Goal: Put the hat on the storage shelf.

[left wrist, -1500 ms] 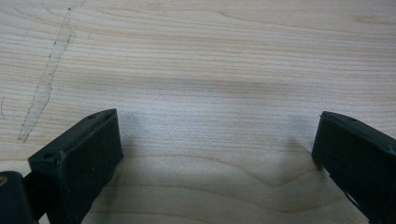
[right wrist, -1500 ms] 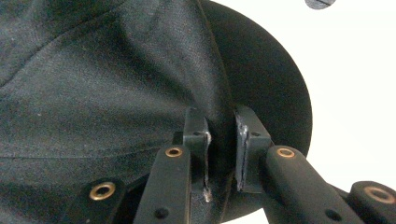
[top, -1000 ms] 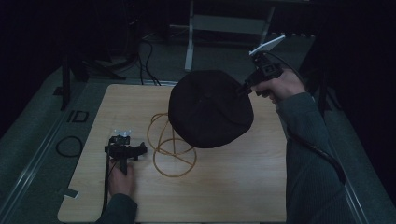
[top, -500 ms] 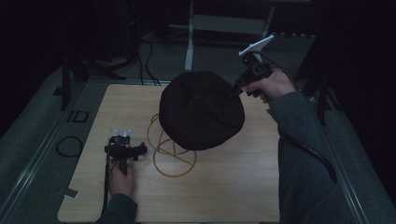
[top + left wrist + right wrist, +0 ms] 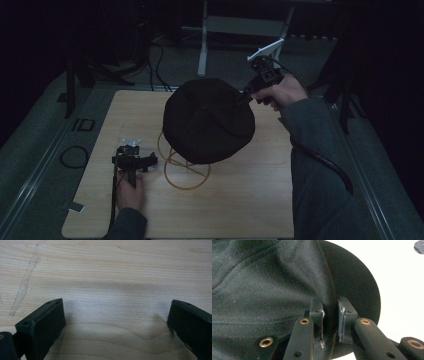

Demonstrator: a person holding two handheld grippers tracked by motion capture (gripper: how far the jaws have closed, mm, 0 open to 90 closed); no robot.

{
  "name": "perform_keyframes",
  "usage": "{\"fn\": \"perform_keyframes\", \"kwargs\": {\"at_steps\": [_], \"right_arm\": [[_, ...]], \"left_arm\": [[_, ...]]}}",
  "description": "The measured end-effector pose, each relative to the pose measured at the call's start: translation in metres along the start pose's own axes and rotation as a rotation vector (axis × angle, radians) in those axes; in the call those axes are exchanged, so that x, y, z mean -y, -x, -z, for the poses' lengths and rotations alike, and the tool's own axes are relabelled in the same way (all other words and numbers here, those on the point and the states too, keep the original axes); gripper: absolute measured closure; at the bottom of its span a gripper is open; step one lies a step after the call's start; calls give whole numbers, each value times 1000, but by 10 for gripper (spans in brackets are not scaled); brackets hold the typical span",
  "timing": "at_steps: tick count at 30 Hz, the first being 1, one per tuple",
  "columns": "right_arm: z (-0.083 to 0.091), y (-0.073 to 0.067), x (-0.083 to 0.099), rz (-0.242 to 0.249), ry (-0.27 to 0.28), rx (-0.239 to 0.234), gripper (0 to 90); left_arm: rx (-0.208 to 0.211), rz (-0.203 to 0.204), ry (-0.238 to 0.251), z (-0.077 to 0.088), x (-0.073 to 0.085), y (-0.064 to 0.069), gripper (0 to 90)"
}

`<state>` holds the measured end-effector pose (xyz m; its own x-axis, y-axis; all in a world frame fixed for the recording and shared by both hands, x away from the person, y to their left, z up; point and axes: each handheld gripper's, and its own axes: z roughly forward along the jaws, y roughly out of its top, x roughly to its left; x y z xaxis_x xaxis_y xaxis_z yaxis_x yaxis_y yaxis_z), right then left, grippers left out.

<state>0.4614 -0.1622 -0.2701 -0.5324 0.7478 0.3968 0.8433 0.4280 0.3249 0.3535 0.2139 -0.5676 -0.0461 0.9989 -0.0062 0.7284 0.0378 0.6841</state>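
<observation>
nearest us in the high view, the left gripper (image 5: pixel 131 161) rests on the table (image 5: pixel 235 205) with a hand (image 5: pixel 130 194) behind it; its own view adds what the high view blurs, the jaws spread wide over bare wood grain and a pale streak (image 5: pixel 23 287). just beyond lies a yellow cord (image 5: pixel 186 170), its far part hidden under the hat (image 5: pixel 207 120). farther off, the right gripper (image 5: pixel 245 97) holds the dark hat up above the table; the right gripper view shows the jaws pinched on a fold of cloth at its brim (image 5: pixel 357 287). the room behind is too dark to make out.
</observation>
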Motion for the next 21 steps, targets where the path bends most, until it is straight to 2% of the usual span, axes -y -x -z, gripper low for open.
{"fn": "perform_keyframes", "kwargs": {"at_steps": [11,18,21], "right_arm": [[-10,-8,-4,16,-12,-16,766],[-20,-11,-6,22,-16,-46,772],[-24,-14,-8,21,-18,-34,784]], "left_arm": [[0,0,0,0,0,0,12],[1,-1,-1,0,0,0,12],[1,-1,-2,0,0,0,12]]}}
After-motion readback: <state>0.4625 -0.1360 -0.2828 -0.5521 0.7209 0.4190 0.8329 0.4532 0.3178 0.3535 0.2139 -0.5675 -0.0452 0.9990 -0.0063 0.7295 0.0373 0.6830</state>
